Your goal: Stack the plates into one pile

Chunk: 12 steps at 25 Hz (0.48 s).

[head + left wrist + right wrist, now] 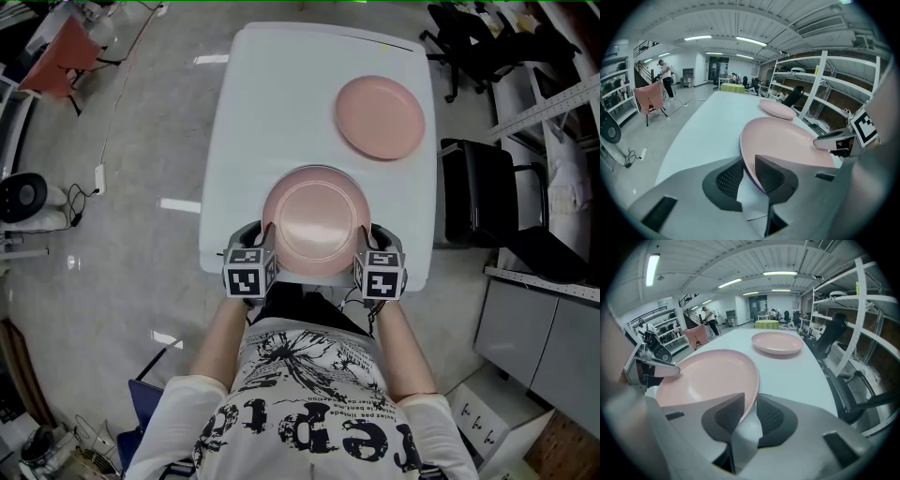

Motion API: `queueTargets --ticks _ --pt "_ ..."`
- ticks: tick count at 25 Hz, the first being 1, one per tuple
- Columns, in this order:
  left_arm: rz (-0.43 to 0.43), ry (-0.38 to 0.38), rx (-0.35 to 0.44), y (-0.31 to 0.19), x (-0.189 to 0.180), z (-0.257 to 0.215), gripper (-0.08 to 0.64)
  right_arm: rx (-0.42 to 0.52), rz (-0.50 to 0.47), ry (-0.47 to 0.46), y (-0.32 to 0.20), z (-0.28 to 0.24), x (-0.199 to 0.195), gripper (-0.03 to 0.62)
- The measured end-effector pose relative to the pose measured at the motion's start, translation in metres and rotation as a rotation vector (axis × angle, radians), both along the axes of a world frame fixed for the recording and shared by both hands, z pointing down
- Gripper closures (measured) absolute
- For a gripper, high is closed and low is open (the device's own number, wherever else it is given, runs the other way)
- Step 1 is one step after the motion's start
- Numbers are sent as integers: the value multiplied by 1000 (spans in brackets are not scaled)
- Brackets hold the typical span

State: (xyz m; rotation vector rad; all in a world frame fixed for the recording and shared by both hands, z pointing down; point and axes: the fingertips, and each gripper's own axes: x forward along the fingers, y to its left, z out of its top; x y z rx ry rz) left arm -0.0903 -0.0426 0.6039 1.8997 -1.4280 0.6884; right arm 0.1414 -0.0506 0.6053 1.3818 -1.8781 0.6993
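**Both tongs clenched on one pink plate at the table's near edge**

The person is holding a round, pale pink plate with a raised rim (314, 225) over the near edge of the white rectangular table (281, 103). It is jutting slightly past that edge towards the person's printed white shirt (309, 394). The left gripper (749, 164) is clamping the plate's rim on the table's left side, with one jaw over the rim and one under it. The right gripper (751, 398) is pinching the opposite rim in the same way. Whether the plate's underside is touching the table cannot be told.

A second round pink plate (380, 117) is lying flat at the table's far right corner, well apart from the held one. A stretch of the table's surface is separating the two.

Off the table's right side a black office chair (483, 192) is standing close by, and white metal shelving (820, 89) is running along behind it. Off the table's left side a white power strip (99, 178) is lying on the grey floor (141, 234), and a dark round fan (23, 197) is standing farther out.
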Motion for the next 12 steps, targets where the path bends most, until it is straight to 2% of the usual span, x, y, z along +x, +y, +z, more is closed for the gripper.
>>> queueTargets --ticks 6,9,10,12 --pt "-34 22 28 -2 4 1 465 8 -10 8 0 5 5 499" --pt "-35 -9 36 -3 5 4 465 17 -13 15 -3 6 7 499" --pt "-23 -25 26 -2 7 7 456 22 -14 18 -4 7 7 499" --pt "3 -31 -14 1 10 13 386 27 -20 21 -6 7 6 497"
